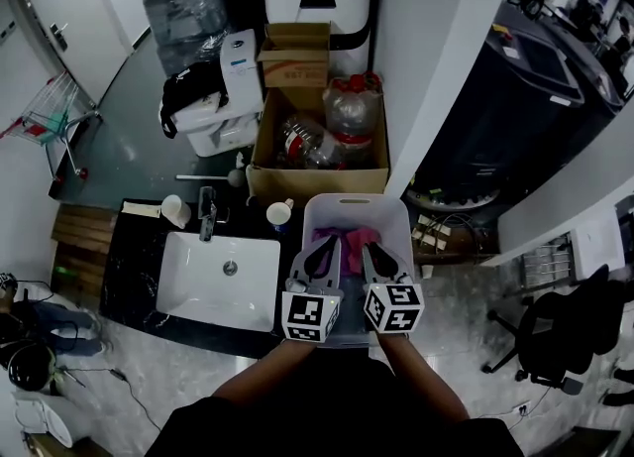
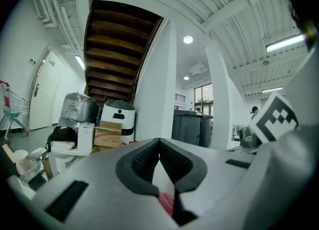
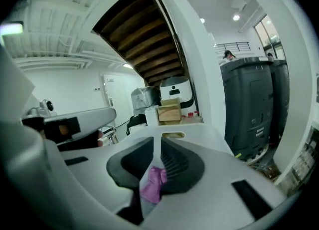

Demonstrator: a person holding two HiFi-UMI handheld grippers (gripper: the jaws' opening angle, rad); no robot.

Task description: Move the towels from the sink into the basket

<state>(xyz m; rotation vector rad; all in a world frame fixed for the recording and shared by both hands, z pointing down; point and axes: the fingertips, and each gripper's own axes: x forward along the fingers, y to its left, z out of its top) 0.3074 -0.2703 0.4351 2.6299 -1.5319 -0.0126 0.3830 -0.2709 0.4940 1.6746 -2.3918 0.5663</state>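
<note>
Big white basket (image 1: 357,205) has the pink towels (image 1: 347,239) in it, and the sink (image 1: 198,272) is bare. They look soft, light and floppy, best pinched at a raised fold. Left gripper (image 2: 159,141) and right gripper (image 3: 157,142) hover above, both pressed together, empty.

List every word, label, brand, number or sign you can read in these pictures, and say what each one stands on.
No text here can be read with certainty.
Cardboard box: red print on its side, too blurred to read.
White carton: blue print, too small to read.
Left marker cube and right marker cube: black-and-white square patterns only, no words.
</note>
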